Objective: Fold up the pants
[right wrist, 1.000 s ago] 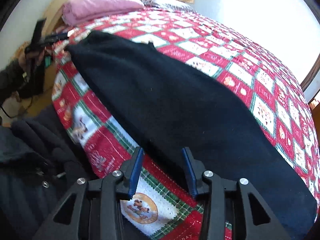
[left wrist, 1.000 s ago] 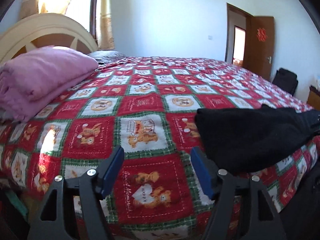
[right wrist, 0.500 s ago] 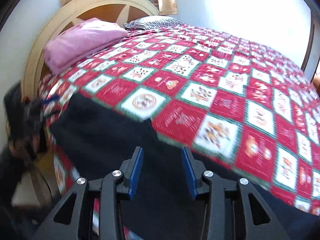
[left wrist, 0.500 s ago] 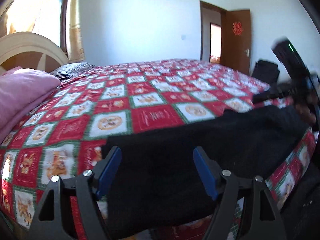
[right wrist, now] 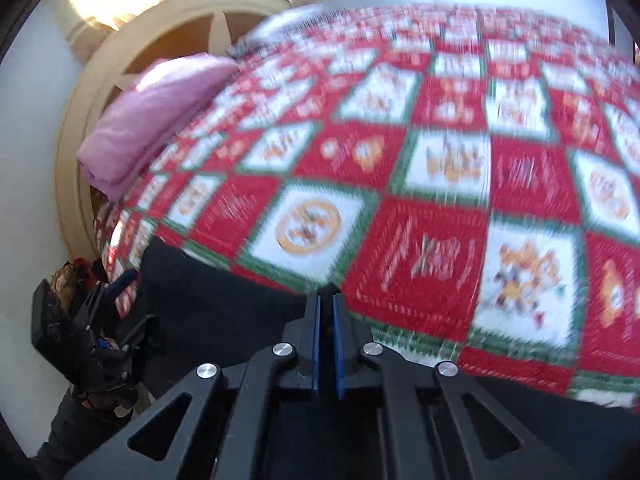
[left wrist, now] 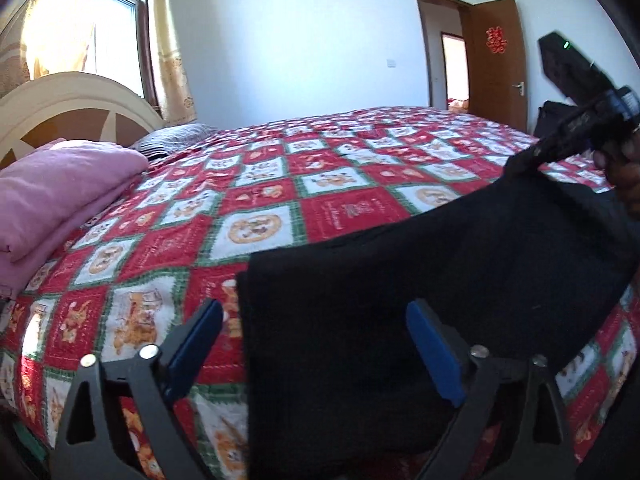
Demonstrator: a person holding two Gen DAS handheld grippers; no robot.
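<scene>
The black pants (left wrist: pixel 420 288) lie along the near edge of the bed, over the red patchwork quilt (left wrist: pixel 280 184). My left gripper (left wrist: pixel 316 344) is open, its blue pads on either side of the pants' left end, which hangs over the bed edge. My right gripper (right wrist: pixel 327 312) is shut on the far edge of the pants (right wrist: pixel 224 304) and lifts that edge; it also shows in the left wrist view (left wrist: pixel 532 160) pinching the raised cloth. The right wrist view is blurred by motion.
A folded pink blanket (left wrist: pixel 52 188) lies by the cream headboard (left wrist: pixel 76 100), with a striped pillow (left wrist: pixel 172 140) behind it. A window with curtains is at the left, an open brown door (left wrist: pixel 496 60) at the back right. A dark bag (left wrist: pixel 556 116) stands near the door.
My right gripper closed on the pants' far edge and raised it. My left gripper swung right so its open jaws straddle the pants' left end.
</scene>
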